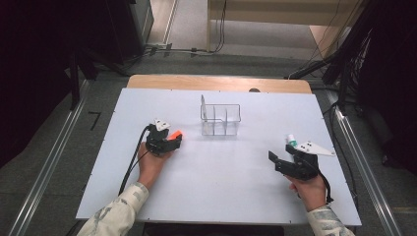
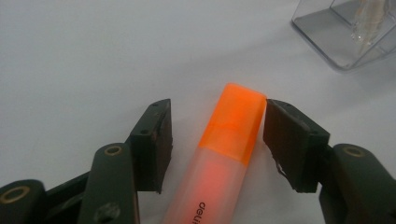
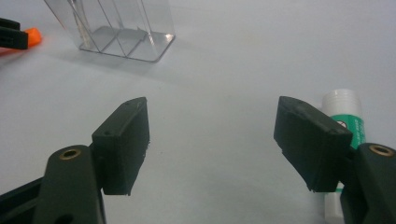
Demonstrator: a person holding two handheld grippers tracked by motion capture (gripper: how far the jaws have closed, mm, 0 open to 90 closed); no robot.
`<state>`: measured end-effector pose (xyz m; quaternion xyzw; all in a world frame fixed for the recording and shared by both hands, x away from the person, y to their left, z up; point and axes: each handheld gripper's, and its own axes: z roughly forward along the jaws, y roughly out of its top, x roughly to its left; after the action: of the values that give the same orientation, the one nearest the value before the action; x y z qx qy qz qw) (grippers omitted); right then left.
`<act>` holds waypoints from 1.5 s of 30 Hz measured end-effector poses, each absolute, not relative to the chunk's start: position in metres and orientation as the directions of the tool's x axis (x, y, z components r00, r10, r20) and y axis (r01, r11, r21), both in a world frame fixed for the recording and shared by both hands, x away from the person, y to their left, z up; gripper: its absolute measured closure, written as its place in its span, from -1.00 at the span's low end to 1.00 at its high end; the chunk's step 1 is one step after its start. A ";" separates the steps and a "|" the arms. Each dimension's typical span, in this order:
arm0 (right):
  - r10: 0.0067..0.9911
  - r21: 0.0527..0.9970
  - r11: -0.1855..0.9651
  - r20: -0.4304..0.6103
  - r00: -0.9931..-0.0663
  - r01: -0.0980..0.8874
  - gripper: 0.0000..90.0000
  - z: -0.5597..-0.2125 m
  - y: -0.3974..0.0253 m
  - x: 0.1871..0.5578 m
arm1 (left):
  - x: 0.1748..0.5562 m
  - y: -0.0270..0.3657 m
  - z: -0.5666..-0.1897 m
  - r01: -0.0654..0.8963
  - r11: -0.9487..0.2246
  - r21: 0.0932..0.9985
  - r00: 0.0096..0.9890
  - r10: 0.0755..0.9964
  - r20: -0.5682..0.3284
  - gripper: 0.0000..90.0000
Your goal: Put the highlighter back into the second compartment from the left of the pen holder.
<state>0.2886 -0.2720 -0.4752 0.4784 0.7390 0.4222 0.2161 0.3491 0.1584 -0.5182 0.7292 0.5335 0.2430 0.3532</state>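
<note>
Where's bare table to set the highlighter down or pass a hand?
Bare: the wide stretch between the left gripper and right gripper, in front of the clear organizer, plus the near edge. Tight: by the highlighter and by the glue stick.

High cam overhead; tool cams low, close; shared: clear organizer [image 1: 220,119].

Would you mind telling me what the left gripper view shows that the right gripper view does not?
The left gripper view alone shows the left gripper standing open around the orange highlighter, one pad at its cap, the other apart, and the printed lettering on its barrel. The right gripper view alone shows the right gripper, open over bare table, and a glue stick lying behind one of its pads. Both show the clear plastic organizer on the white table.
</note>
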 end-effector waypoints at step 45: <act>0.890 0.827 0.181 0.092 -0.446 0.532 -0.43 -0.476 -0.272 0.289 | 0.344 0.160 -0.502 0.579 -0.135 0.804 0.333 0.939 -0.082 0.50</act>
<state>0.2887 -0.2717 -0.4758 0.4817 0.7383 0.4215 0.2125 0.3436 0.1602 -0.5022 0.7172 0.5293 0.2306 0.3903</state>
